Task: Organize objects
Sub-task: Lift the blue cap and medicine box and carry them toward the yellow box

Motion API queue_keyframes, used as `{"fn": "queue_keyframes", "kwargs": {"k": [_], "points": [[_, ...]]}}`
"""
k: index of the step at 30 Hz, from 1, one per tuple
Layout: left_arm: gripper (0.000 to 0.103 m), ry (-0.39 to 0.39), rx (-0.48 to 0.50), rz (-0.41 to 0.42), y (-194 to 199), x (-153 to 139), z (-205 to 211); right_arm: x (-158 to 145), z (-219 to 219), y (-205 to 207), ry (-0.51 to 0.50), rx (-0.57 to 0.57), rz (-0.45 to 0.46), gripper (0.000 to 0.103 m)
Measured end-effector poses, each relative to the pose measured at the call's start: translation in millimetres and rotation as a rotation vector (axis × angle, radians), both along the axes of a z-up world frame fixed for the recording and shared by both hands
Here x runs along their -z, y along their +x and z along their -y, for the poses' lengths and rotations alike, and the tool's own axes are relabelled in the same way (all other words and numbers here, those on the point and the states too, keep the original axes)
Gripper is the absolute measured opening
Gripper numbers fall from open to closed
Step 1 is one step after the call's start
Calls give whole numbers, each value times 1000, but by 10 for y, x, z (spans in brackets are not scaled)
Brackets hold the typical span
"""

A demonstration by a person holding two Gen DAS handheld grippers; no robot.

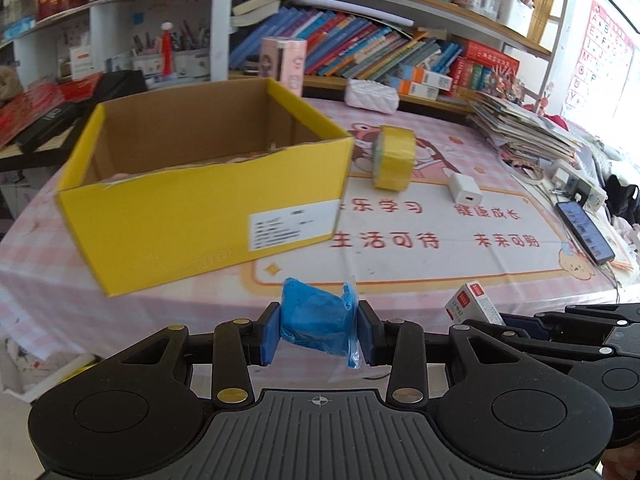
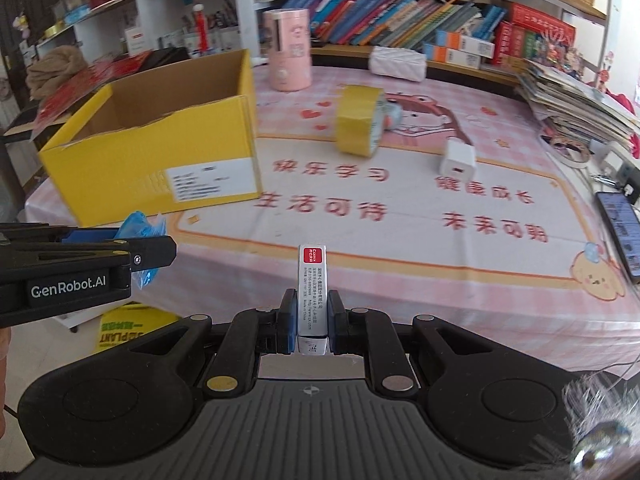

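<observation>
The blue wrapped bundle (image 1: pixel 318 322), soft and crinkled in clear film, sits pinched between the blue pads of the left tool (image 1: pixel 319 330), its jaws pressed in on both sides of it. It is held off the bench, near the bench's front edge. The small white box with a red label (image 2: pixel 313 294) stands upright in the right tool (image 2: pixel 313 322), whose jaws are clamped tight on its narrow sides. In the left wrist view the same box shows just to the right of the left tool; in the right wrist view the left tool and its blue bundle show at the left, so the two tools are side by side.

Ahead of the left tool and somewhat to its left stands the open yellow cardboard box (image 1: pixel 200 208), with a white shipping label on its near wall; what lies inside cannot be made out. Ahead and to the right of that box, a roll of yellow tape (image 2: pixel 360 120) stands on edge, and a white charger plug (image 2: pixel 458 160) lies just beyond it to the right. Both rest on the bench (image 2: pixel 400 240), which carries a pink checked cloth with red characters. Farther back are a pink cylinder container (image 2: pixel 288 50) and a white quilted pouch (image 2: pixel 396 63). A phone (image 2: pixel 620 228) lies far to the right of the right tool, near a stack of papers (image 2: pixel 576 100). Bookshelves (image 1: pixel 360 44) fill the background.
</observation>
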State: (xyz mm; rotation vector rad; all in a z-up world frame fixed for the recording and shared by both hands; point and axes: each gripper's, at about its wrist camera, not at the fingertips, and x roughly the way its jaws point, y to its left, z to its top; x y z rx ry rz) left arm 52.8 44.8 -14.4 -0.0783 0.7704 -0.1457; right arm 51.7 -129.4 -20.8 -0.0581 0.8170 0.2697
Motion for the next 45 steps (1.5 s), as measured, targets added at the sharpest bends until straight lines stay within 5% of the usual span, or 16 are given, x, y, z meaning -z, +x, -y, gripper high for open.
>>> {"fn": "queue_keyframes", "kwargs": {"k": [32, 45], "points": [[37, 12, 1, 71, -340, -154, -406, -67, -558, -303, -10, -58, 17, 14], [36, 12, -192, 149, -391, -302, -853, -185, -1019, -139, -11, -190, 81, 14]]}}
